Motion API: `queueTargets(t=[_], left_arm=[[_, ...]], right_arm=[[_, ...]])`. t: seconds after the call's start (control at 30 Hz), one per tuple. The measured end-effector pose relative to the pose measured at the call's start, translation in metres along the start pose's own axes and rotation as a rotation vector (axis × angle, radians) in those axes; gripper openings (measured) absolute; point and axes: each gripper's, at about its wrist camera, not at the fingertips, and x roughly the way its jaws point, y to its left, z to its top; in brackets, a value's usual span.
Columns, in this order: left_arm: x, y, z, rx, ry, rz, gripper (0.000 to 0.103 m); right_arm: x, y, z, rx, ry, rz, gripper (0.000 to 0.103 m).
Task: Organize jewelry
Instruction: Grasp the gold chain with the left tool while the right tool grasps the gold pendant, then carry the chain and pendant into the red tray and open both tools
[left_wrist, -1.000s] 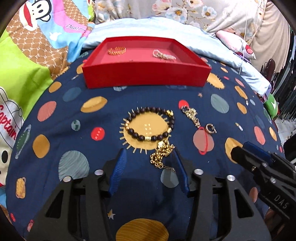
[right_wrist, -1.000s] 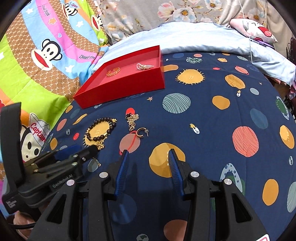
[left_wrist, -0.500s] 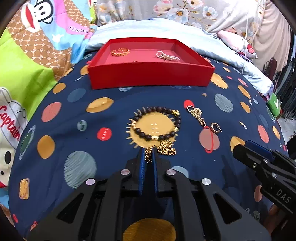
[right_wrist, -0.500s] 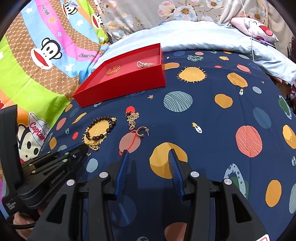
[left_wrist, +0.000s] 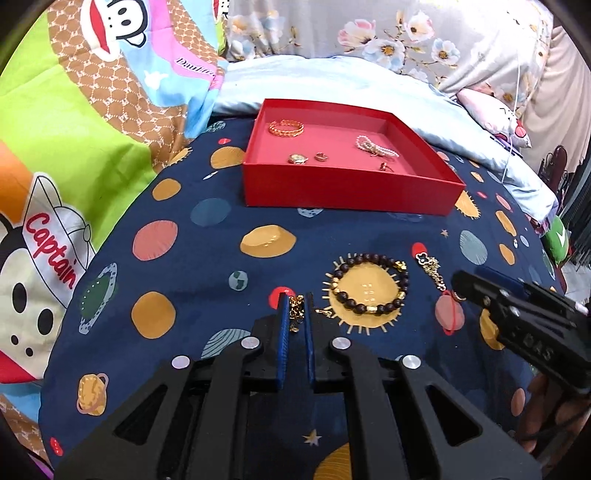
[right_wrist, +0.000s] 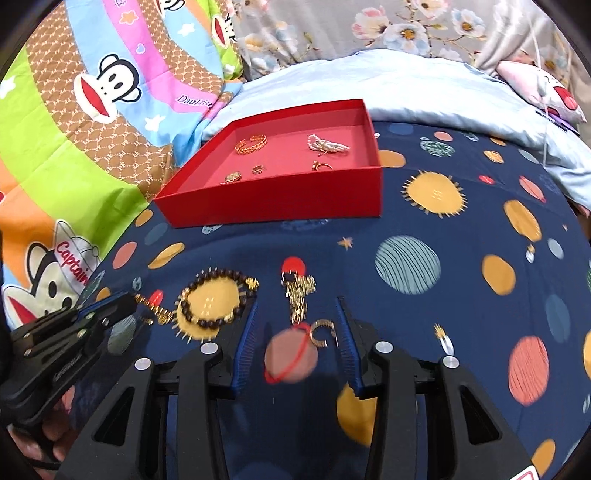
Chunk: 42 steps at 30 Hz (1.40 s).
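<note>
While both grippers work low over the bed, the scene reads so:
Surface: a bed (left_wrist: 192, 280) under a navy cover printed with planets and suns, soft and slightly rumpled.
Left gripper (left_wrist: 295, 302): lower centre of its own view, blue ribbed fingers (left_wrist: 282, 321) pinched together on a gold chain (left_wrist: 296, 314), whose links bunch between the pads and trail a little to the right.
Right gripper (right_wrist: 295, 314): lower centre of its view, fingers (right_wrist: 245, 336) moderately apart and closing; a gold hoop earring (right_wrist: 320, 332) lies between them on the cover, untouched.
Nearby: a bracelet of dark round beads (left_wrist: 369, 282) with gold spacers lies just right of the left gripper; a gold charm pendant (right_wrist: 297, 295) lies just beyond the hoop.
In the way: the right gripper's black body covers the hoop in the left view.
Red tray (left_wrist: 347, 192): shallow, square, matte card, in the upper centre, well apart from both grippers; inside are a gold filigree bangle (left_wrist: 286, 127), a pearl strand (left_wrist: 375, 146) and some small gold pieces.
Surroundings: cartoon monkey bedding (left_wrist: 74, 147) at the left, floral fabric (left_wrist: 369, 37) along the top.
</note>
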Motion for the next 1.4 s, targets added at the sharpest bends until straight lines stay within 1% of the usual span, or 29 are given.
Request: queueTargets(t=[0.17,0.33,0.43,0.47,0.73,1.1,1.4], left_arm=[[0.003,0.004,0.000,-0.006,0.006,-0.004,0.007],[0.006,0.007,0.000,-0.013,0.011,-0.008,0.007],[0.008,0.008,0.000,-0.017,0.016,-0.010,0.007],[0.008,0.008,0.000,-0.019,0.017,-0.011,0.007],[0.004,0.009,0.002,-0.025,0.010,-0.023,0.007],[-0.019,0.006,0.014,-0.018,-0.038,-0.040,0.007],[-0.043,0.001,0.032,0.005,-0.094,-0.045,0.007]], right_arm=[[0.019,0.002,0.007,-0.016,0.033,-0.011,0.024],[0.031,0.004,0.008,-0.026,0.059,-0.022,0.017],[0.034,0.004,0.008,-0.032,0.060,-0.030,0.010],[0.034,0.004,0.008,-0.034,0.061,-0.031,0.005],[0.024,0.001,0.007,-0.020,0.036,-0.027,0.003],[-0.033,-0.005,0.017,0.001,-0.073,-0.022,0.003],[-0.074,-0.012,0.029,-0.001,-0.151,-0.024,0.003]])
